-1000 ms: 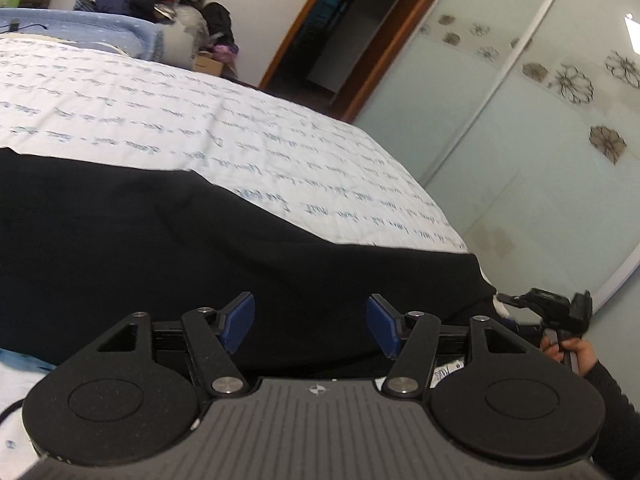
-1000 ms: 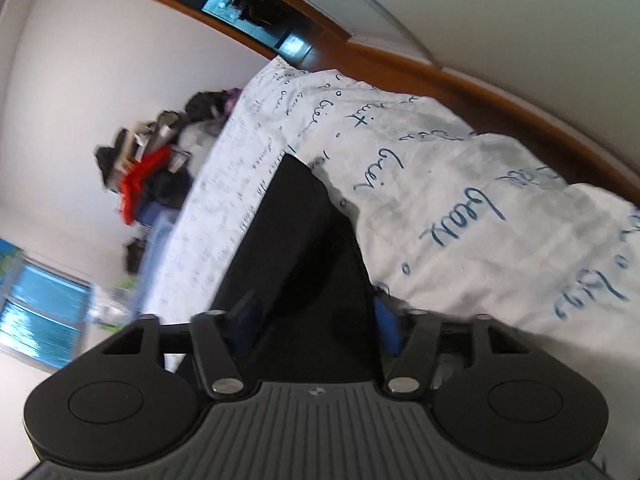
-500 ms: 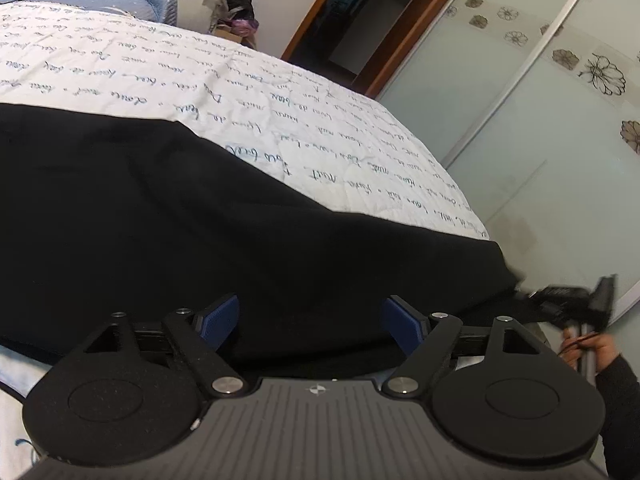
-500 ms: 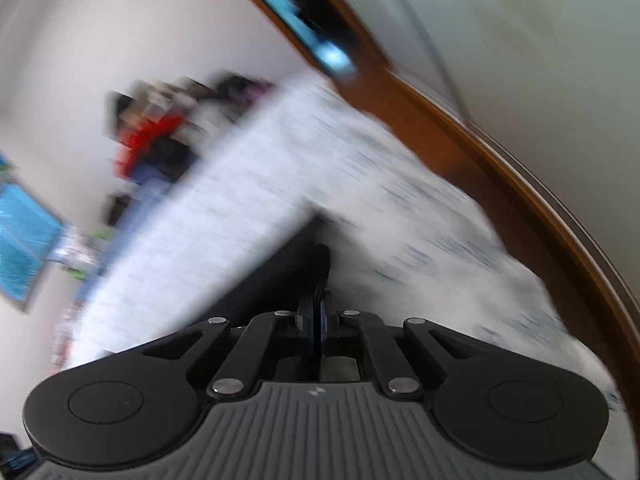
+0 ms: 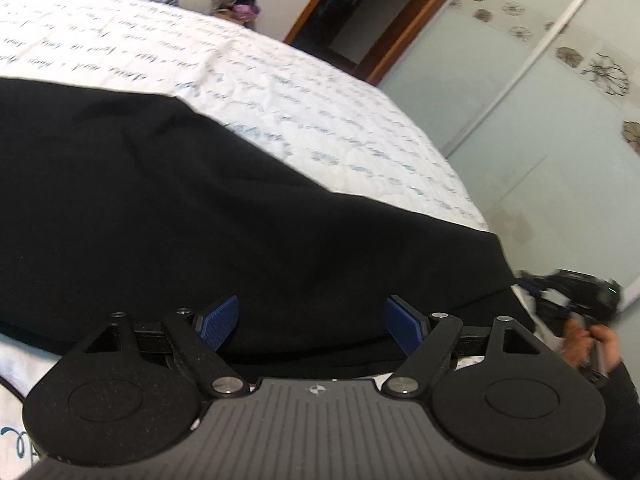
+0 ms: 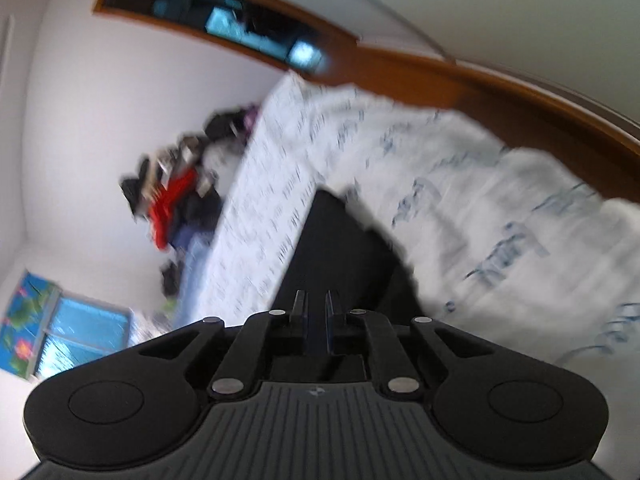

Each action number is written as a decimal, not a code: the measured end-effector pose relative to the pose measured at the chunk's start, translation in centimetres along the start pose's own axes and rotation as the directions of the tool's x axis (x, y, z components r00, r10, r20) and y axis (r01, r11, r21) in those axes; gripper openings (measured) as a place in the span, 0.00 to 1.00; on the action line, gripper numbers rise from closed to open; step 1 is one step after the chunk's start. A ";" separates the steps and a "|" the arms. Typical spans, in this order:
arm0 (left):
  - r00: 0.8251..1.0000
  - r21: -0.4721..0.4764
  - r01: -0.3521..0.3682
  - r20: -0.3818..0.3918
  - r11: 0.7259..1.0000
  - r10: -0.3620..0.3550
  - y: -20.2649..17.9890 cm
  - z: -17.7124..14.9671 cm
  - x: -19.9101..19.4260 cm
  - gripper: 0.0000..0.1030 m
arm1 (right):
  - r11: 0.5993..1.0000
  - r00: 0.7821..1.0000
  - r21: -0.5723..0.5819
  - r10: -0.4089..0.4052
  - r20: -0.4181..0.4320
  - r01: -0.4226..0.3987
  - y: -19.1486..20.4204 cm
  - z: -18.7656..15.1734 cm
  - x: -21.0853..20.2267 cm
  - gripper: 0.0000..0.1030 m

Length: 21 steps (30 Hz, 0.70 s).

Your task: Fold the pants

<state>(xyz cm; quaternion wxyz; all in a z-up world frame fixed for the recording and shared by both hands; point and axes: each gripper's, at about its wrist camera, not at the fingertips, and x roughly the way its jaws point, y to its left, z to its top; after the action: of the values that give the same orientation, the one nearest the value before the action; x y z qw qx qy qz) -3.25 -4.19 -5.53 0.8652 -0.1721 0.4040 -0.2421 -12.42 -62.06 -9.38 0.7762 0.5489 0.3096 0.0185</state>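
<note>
Where the left wrist camera looks across the bed (image 5: 280, 80), the black pants (image 5: 200, 208) lie spread flat on the white, blue-lettered cover and fill the left and middle of that view. The left gripper (image 5: 311, 306) hangs low over the pants' near edge with its blue-padded fingers (image 5: 218, 322) wide apart and nothing pressed between them. Beyond the pants' far edge stands a dark doorway (image 5: 352, 20), and right of the pants a pale sliding door (image 5: 540, 160) printed with flowers. At the pants' right-hand end this view alone shows the right gripper (image 5: 532, 286) from outside, blurred, with the person's hand (image 5: 588, 344) and a dark sleeve (image 5: 624, 400) behind it.

Only the right wrist view shows what stands left of the pants: a window (image 6: 80, 328) and, past their far end, a heap of clothes (image 6: 172, 200) with something red in it. There the pants run as a narrow black strip straight away from the right gripper's own fingers (image 6: 299, 308), which stand almost together and are easing apart.

Black cloth reaches right up to that slit, but the view is smeared, so I cannot tell whether the pads pinch it. Left of the left gripper, the pants are cut off by the picture's edge, and their near hem is hidden behind its body.
</note>
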 end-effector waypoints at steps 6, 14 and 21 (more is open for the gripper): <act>0.999 0.023 0.010 0.030 1.000 -0.011 -0.6 -0.2 -1.8 0.79 | 0.994 0.996 0.060 -0.092 -0.012 0.093 -0.4 0.1 2.3 0.08; 0.998 -0.012 0.060 0.016 0.998 -0.060 -0.8 -0.2 -1.6 0.83 | 0.993 0.995 0.057 -0.100 0.023 0.099 -0.1 -0.3 0.4 0.36; 0.994 -0.008 0.108 0.002 0.994 -0.108 -2.1 -0.2 -0.4 0.83 | 0.996 0.997 0.082 -0.051 0.057 0.046 0.0 -0.3 2.4 0.39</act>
<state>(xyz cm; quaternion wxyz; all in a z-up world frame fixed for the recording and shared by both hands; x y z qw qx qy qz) -4.26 -5.74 -4.39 0.8503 -0.1975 0.3946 -0.2867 -10.59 -60.93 -10.53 0.7624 0.5724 0.3004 -0.0291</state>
